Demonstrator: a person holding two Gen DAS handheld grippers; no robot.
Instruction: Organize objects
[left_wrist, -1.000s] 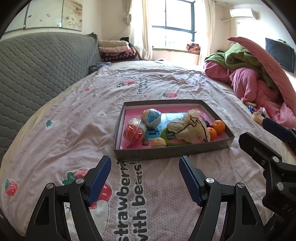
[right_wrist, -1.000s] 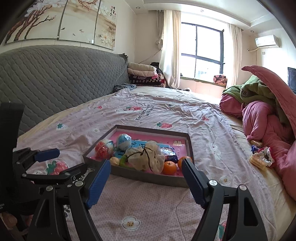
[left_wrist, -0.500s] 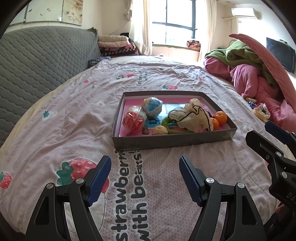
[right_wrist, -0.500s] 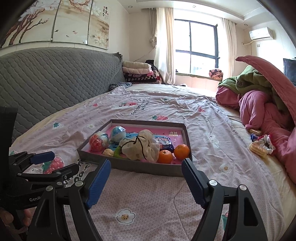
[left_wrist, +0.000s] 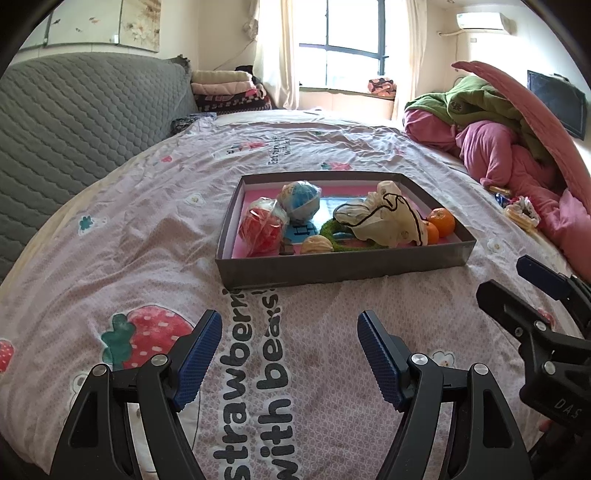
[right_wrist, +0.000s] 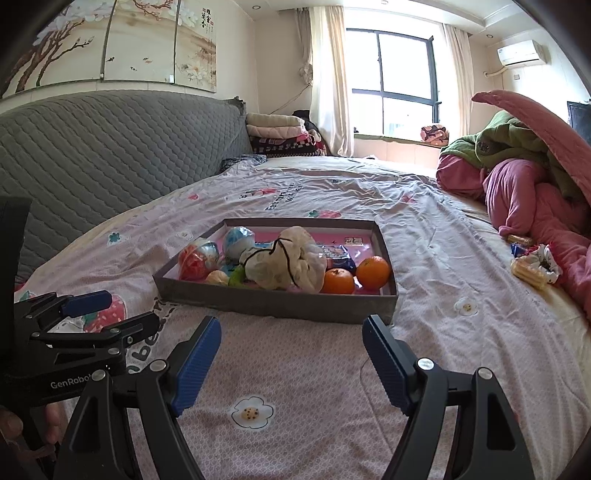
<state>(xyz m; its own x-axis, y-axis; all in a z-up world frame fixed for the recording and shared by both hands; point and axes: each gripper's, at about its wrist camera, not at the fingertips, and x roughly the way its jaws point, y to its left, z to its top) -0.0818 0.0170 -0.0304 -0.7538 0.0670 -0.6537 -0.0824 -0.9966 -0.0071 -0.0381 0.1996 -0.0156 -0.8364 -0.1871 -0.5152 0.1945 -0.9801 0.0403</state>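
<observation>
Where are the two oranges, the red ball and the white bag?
Oranges (right_wrist: 373, 272): right wrist view, on the front of the bigger one.
Red ball (left_wrist: 260, 230): left wrist view, on its middle, under the clear wrap.
White bag (right_wrist: 284, 264): right wrist view, on its crumpled middle.

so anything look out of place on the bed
Yes: a snack pack and a scrunchie lie loose on the sheet by the pink duvet, outside the tray that holds the other items. Nothing looks spilled or damaged.
</observation>
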